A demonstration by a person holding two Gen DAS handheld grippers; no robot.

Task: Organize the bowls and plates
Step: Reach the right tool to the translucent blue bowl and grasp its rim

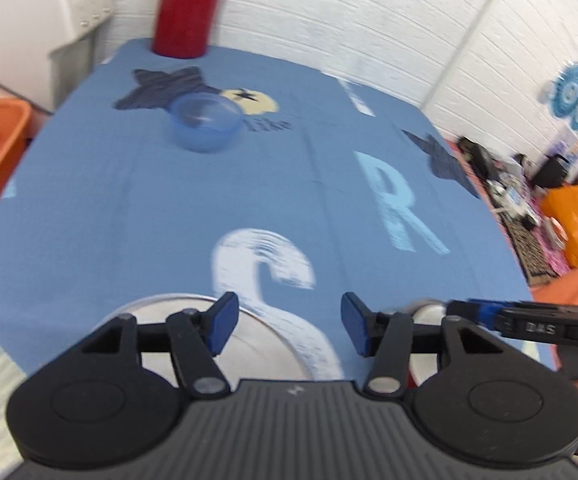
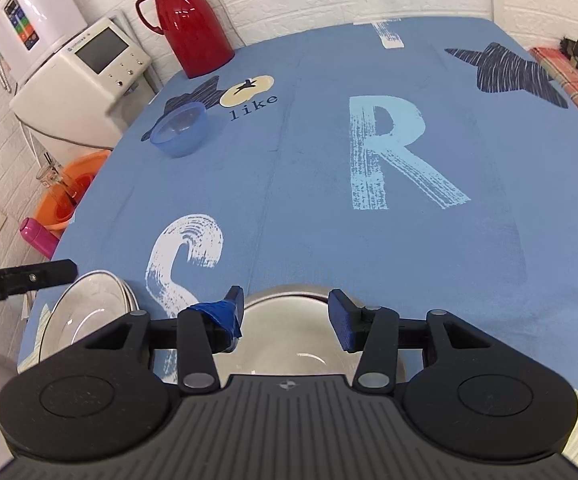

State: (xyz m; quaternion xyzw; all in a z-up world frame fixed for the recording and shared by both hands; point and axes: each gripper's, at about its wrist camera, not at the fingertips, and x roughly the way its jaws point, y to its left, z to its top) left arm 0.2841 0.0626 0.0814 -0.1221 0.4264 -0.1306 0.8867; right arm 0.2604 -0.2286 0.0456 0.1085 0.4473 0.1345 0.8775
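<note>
The left gripper (image 1: 289, 326) is held with its jaws apart and nothing between them, above the near edge of a table covered by a blue cloth (image 2: 313, 200). A silver plate (image 1: 249, 344) is seen just beneath and behind its left finger, lying on the cloth near the printed white letter S. The right gripper (image 2: 285, 320) is likewise held wide apart and empty, poised over a metal bowl (image 2: 289, 344) that rests at the near edge; to its left the stacked plates (image 2: 89, 312) are seen (how many cannot be told). A translucent blue bowl (image 2: 181, 130) is set well apart from these, at the far left of the table, with a red jug (image 2: 189, 24) standing behind it at the far edge. The left wrist view is blurred.
</note>
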